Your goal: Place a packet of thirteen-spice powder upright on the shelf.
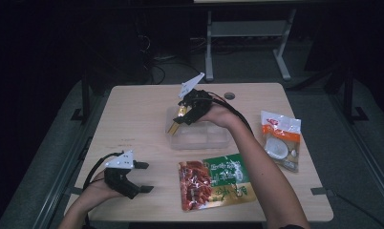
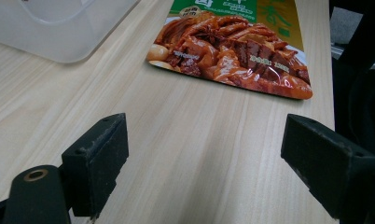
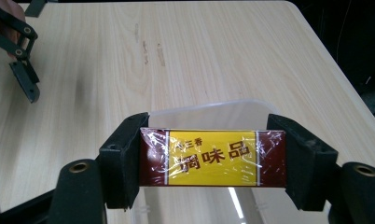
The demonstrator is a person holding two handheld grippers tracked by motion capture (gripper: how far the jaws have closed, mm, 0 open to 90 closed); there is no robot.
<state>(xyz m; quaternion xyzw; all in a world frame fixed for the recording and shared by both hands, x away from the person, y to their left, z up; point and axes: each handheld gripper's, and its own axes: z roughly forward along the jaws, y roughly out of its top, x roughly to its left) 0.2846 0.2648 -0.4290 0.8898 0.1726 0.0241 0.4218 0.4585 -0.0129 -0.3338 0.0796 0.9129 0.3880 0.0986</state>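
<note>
Spice box held over the clear bin: a slip or a clipped rim is the risk.

Near the tabletop's front-left corner the left gripper (image 1: 141, 177) rests spread and empty; the braised-meat pouch (image 1: 214, 181) lies by the front edge. Toward the centre, the right gripper (image 3: 212, 157) pinches the yellow-and-maroon spice box (image 3: 212, 157) by its ends above the clear plastic bin (image 1: 199, 137). Its glossy wrap could slide from the pads, or the tilted box could catch the wall.
</note>
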